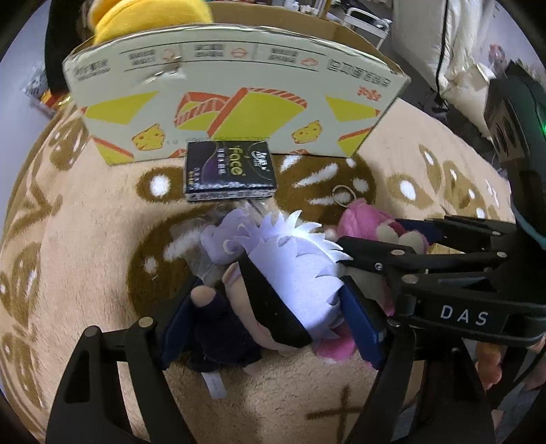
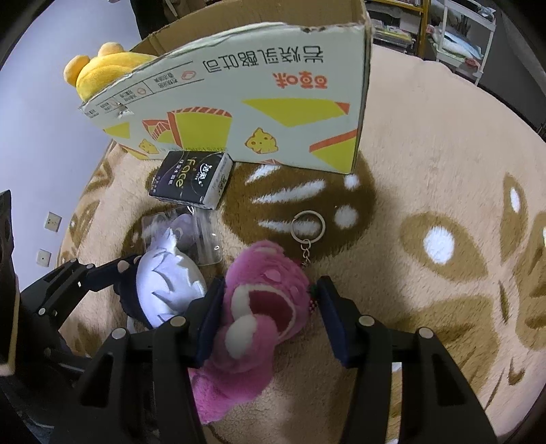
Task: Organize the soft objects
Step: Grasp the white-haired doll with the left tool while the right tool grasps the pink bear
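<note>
A white-haired plush doll (image 1: 273, 283) in dark clothes lies on the rug between the fingers of my left gripper (image 1: 273, 317), which is open around it; it also shows in the right wrist view (image 2: 167, 283). A pink plush bear keychain (image 2: 262, 307) lies between the fingers of my right gripper (image 2: 269, 314), open around it, its left finger touching the plush; the bear also shows in the left wrist view (image 1: 372, 222). A small purple plush in a clear bag (image 1: 225, 239) lies just beyond the doll. The printed cardboard box (image 1: 235, 112) stands behind, holding a yellow plush (image 1: 150, 20).
A dark tissue pack (image 1: 228, 170) lies against the box front. The bear's metal key ring (image 2: 307, 225) rests on the beige and brown patterned rug (image 2: 443, 170). White bedding (image 1: 454, 51) and shelves stand beyond the rug.
</note>
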A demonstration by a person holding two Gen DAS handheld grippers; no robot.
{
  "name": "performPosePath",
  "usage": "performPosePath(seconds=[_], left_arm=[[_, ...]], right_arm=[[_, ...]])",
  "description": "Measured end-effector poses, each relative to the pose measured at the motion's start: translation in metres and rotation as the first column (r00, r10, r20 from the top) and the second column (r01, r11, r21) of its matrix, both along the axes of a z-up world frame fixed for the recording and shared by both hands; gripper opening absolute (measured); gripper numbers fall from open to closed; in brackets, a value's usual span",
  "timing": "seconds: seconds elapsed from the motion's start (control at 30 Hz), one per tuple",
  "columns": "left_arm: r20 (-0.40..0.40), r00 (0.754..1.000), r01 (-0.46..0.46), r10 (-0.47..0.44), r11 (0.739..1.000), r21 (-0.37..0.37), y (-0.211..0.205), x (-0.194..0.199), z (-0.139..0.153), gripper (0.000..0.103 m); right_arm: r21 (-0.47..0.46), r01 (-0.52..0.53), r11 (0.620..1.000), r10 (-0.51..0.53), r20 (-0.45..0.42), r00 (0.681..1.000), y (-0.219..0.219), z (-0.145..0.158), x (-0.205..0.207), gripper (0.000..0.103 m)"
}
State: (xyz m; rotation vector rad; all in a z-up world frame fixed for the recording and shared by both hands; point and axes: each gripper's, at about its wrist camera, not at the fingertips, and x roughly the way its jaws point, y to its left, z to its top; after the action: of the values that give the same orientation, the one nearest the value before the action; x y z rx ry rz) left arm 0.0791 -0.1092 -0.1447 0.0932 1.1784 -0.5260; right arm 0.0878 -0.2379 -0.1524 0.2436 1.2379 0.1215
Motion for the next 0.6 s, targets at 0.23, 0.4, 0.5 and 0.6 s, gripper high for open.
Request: performPosePath(seconds=[0.23, 0.4, 0.5, 0.6], left_arm=[[0.026, 0.999, -0.027, 0.026, 0.999, 0.022, 0.007, 0.002, 0.003, 0.077], [0.057, 0.997, -0.048, 0.047, 0.999, 0.022, 0.012, 0.0, 0.01, 0.075], [0.096, 0.991, -0.091, 0.088, 0.995, 0.029, 0.02, -0.001, 0.018, 0.075], [0.128, 0.984, -0.125, 0.122, 0.992, 0.018, 0.028, 0.0, 0.024, 0.075]], right_arm=[[-0.008, 0.013, 1.0, -0.013, 0.027, 1.0, -0.007, 0.006, -0.001, 0.057], [-0.01, 0.018, 1.0, -0.017, 0.08, 0.997, -0.012, 0.016, -0.003, 0.056], [-0.013, 0.02, 1.0, -0.019, 0.107, 0.994, -0.015, 0.022, -0.005, 0.055], [-0.015, 0.025, 1.0, -0.023, 0.141, 0.99, -0.016, 0.028, -0.007, 0.054]])
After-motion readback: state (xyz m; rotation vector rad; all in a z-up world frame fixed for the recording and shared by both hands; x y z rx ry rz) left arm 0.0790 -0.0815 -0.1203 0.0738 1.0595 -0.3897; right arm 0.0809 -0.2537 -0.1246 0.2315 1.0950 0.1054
